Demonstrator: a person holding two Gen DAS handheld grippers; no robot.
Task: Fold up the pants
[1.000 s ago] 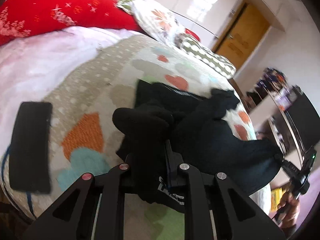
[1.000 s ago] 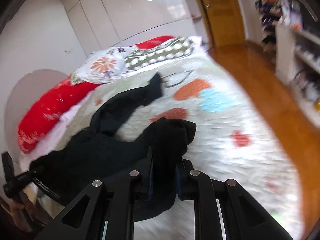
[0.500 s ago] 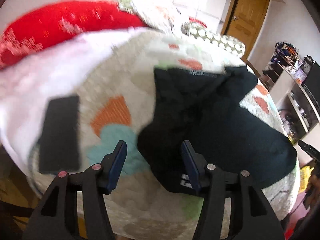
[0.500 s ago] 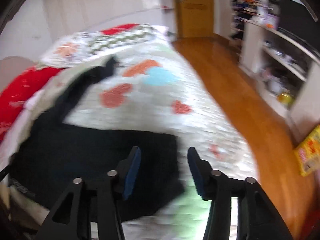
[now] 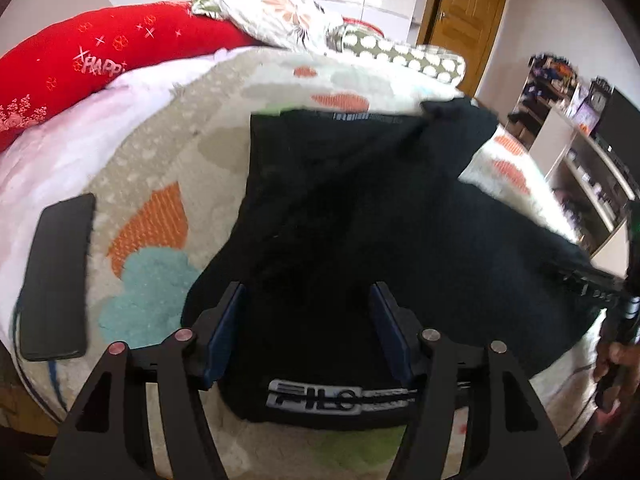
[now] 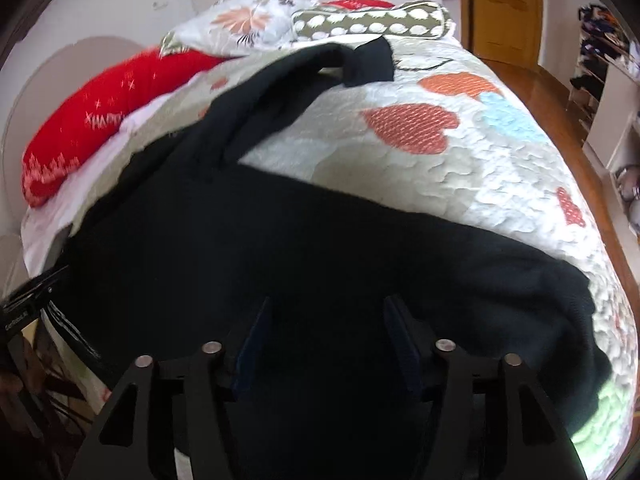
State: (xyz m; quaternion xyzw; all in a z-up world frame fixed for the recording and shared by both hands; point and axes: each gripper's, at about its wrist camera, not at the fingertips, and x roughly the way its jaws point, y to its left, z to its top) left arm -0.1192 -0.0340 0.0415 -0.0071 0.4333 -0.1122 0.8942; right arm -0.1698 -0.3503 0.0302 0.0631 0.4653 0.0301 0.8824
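Black pants [image 5: 340, 216] lie spread on the heart-patterned bedspread [image 5: 152, 216], a grey logo band at their near edge. One leg runs toward the pillows, its end folded over [image 6: 368, 60]. My left gripper [image 5: 306, 300] is open just above the pants' near edge, holding nothing. My right gripper [image 6: 328, 320] is open over the wide black cloth [image 6: 280, 248], holding nothing. The right gripper's body also shows at the right edge of the left wrist view [image 5: 624, 300].
A black phone [image 5: 56, 276] lies on the bed's left edge. A red bolster [image 5: 100, 52], a floral pillow [image 6: 240, 24] and a dotted pillow [image 6: 372, 20] sit at the head. Shelves [image 5: 580, 152] and wooden floor [image 6: 540, 80] lie to the right.
Both grippers were shut on bunched pants cloth a second ago. Both have opened and let go, and the pants now lie spread flat on the bed.
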